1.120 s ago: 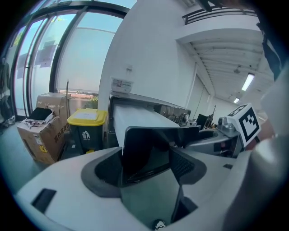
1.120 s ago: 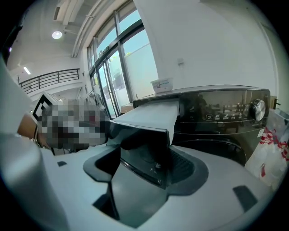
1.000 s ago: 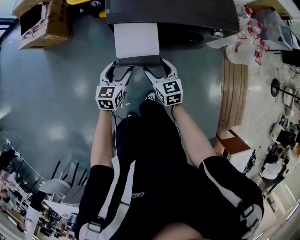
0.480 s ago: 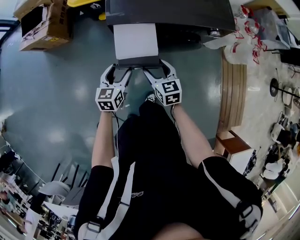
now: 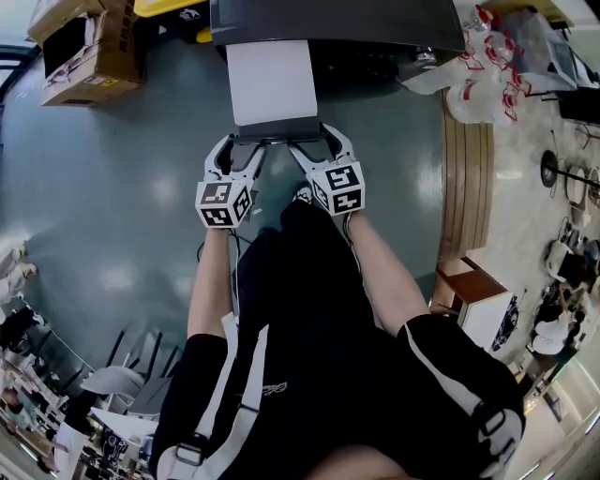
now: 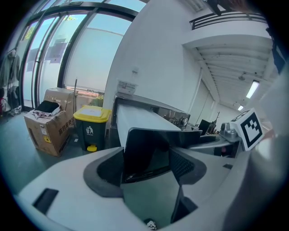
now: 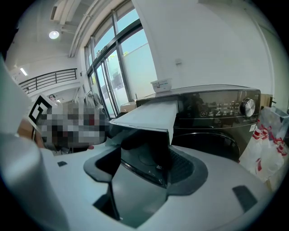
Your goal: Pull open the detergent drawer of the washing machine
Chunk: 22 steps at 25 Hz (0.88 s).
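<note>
The drawer (image 5: 272, 84) is sticking slightly further out of the washing machine (image 5: 375, 28) than a second ago. It is a white slab with a dark front. The left gripper (image 5: 246, 148) and right gripper (image 5: 305, 145) are each clamping a corner of that front. A cardboard box (image 5: 89, 47) is holding dark items.

The drawer (image 5: 272, 84) sticks out of the washing machine (image 5: 337, 23) toward you, its front end between the fingers of your left gripper (image 5: 248, 142) and right gripper (image 5: 307, 139), side by side. A cardboard box (image 5: 84, 47) stands left of the machine, plastic bags (image 5: 487, 66) right.
</note>
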{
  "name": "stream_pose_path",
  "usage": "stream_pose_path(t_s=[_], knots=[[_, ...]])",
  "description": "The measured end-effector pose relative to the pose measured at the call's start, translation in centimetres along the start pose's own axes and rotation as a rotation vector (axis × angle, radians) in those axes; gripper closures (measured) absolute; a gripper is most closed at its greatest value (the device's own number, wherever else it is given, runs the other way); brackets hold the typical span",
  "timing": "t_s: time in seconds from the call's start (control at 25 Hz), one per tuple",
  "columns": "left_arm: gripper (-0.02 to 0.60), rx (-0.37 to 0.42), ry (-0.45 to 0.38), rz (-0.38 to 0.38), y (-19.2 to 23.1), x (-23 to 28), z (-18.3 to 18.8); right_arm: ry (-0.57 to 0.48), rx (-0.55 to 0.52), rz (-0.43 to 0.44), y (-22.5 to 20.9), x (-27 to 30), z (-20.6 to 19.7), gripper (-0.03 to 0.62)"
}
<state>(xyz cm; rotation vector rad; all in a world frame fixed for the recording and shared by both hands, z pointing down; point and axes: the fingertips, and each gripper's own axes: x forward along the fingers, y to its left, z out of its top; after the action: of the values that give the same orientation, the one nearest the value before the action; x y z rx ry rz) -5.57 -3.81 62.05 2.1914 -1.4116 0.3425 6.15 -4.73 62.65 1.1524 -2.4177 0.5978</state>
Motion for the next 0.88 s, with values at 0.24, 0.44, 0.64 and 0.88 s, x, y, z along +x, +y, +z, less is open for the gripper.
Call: stream_pose_path(t_s=[0.24, 0.44, 0.64, 0.88], knots=[[0.273, 0.0, 0.009, 0.004, -0.9, -1.0, -0.9, 0.009, -0.001, 0.004, 0.6, -1.2, -1.0, 0.267], [0.273, 0.0, 0.015, 0.008, -1.3, -1.7, -1.7, 0.014, -0.001, 0.005, 1.0, -1.8, -1.8, 0.267], [0.273, 0.0, 0.022, 0.007, -1.4, -2.0, -1.9, 0.016, 0.007, 0.004, 1.3, -2.0, -1.9, 0.267], [0.273, 0.0, 0.02, 0.005, -1.5, -2.3, -2.3, 0.013, -0.001, -0.002, 1.5, -2.2, -2.3, 0.267]])
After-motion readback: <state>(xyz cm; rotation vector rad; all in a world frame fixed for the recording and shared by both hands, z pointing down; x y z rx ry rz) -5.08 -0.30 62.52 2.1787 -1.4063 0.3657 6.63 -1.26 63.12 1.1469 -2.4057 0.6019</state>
